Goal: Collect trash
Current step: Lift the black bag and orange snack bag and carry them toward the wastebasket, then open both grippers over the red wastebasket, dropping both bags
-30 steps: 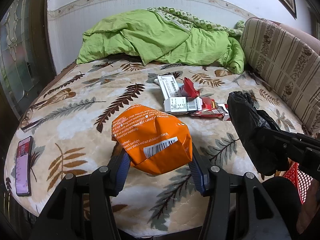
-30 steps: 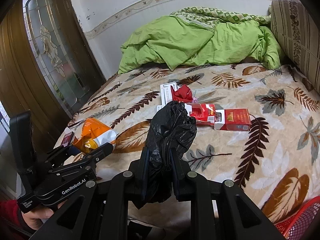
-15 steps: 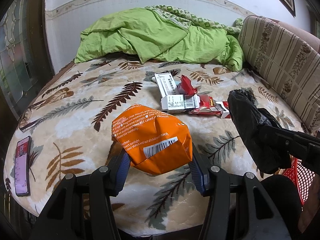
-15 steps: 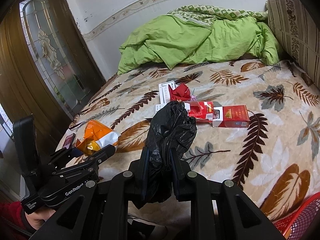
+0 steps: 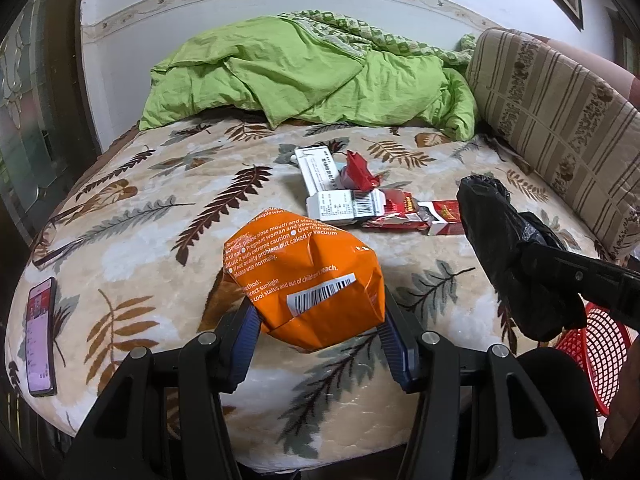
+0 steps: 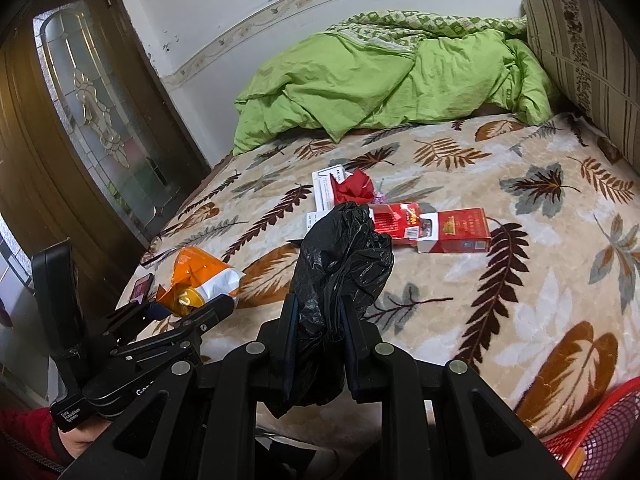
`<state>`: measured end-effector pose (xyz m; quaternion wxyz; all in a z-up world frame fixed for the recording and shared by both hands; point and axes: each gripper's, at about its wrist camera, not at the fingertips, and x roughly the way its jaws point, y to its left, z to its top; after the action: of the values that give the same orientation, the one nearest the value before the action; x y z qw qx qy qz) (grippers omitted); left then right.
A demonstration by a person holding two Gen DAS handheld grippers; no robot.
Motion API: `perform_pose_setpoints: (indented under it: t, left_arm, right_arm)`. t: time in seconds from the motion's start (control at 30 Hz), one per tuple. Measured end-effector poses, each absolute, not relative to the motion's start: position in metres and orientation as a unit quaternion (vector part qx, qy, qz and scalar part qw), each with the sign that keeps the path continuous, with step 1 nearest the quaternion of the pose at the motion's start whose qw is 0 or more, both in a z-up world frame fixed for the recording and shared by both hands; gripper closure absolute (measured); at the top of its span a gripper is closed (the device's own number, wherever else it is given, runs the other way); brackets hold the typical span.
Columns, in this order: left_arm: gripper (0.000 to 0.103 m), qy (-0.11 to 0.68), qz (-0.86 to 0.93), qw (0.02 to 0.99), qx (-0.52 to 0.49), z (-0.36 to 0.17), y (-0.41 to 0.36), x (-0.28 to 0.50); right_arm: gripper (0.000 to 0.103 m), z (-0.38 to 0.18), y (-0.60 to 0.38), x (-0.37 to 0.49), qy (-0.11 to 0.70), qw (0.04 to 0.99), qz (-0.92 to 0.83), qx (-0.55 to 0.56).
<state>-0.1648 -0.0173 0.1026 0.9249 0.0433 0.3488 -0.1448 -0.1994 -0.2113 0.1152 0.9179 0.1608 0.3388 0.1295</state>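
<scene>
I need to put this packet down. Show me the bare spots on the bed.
Bare leaf-print blanket lies between the phone and white cartons, and right of the red cigarette box. The middle is crowded.

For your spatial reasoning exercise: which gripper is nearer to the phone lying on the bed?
Left. The left gripper, clamping the orange packet, sits beside the phone; the right gripper, clamping the black bag, is farther over, beyond the left.
</scene>
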Motion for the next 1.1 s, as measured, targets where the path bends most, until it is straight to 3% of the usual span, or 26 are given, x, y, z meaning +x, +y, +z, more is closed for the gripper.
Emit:
perform_pose_setpoints:
  t: [0.63,1.1]
  left_arm:
    - [0.049,0.351,-0.25,0.9,0.066,0.118,-0.074,-0.182]
    - [0.049,0.38,-0.454,0.798,0.11,0.127,-0.219,-0.227]
  right_arm:
    - [0.082,0.125,-0.282,-0.249,0.323,0.918,0.066,0.222]
    - [0.082,0.114,-0.405,-0.379,0.308,0.896,-0.111,0.298]
